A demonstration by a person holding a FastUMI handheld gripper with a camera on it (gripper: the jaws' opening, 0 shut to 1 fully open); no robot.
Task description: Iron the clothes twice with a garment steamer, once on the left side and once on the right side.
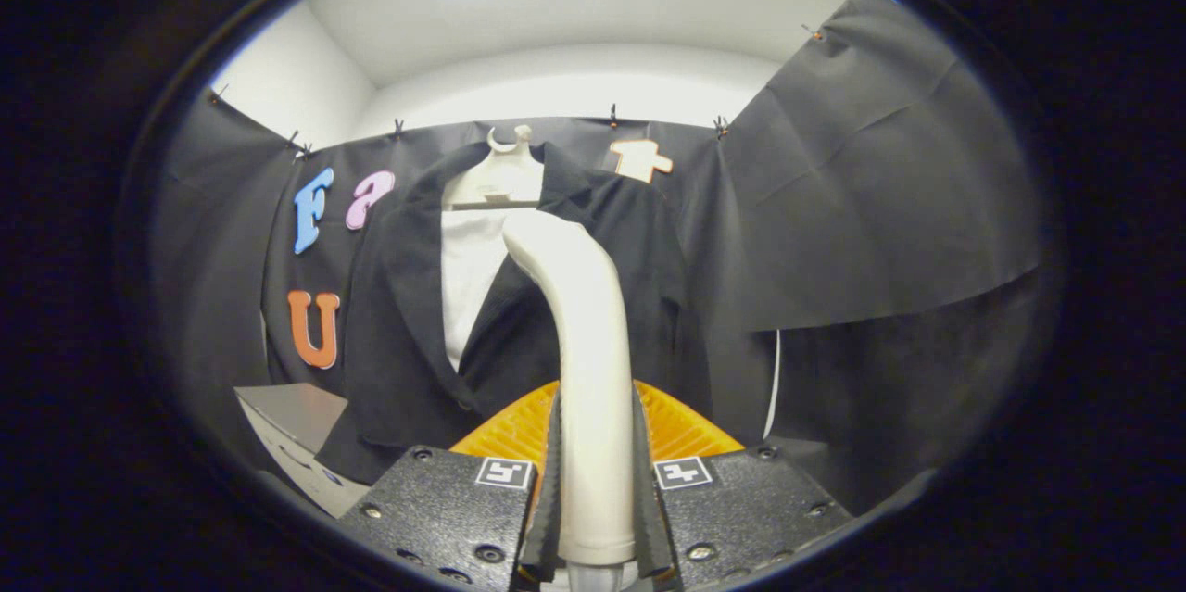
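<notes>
The gripper clamps both fingers on the white steamer handle, which rises between them and curves toward the black jacket hanging just beyond on a white hanger.

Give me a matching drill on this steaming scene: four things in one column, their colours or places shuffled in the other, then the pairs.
1. steamer handle
2. jacket
3. hanger
4. gripper

a. hangs on the booth wall, dark
b. white, at the jacket's collar
c. shut on the handle
d. cream, curved, between the fingers

Pairs: 1-d, 2-a, 3-b, 4-c
</notes>
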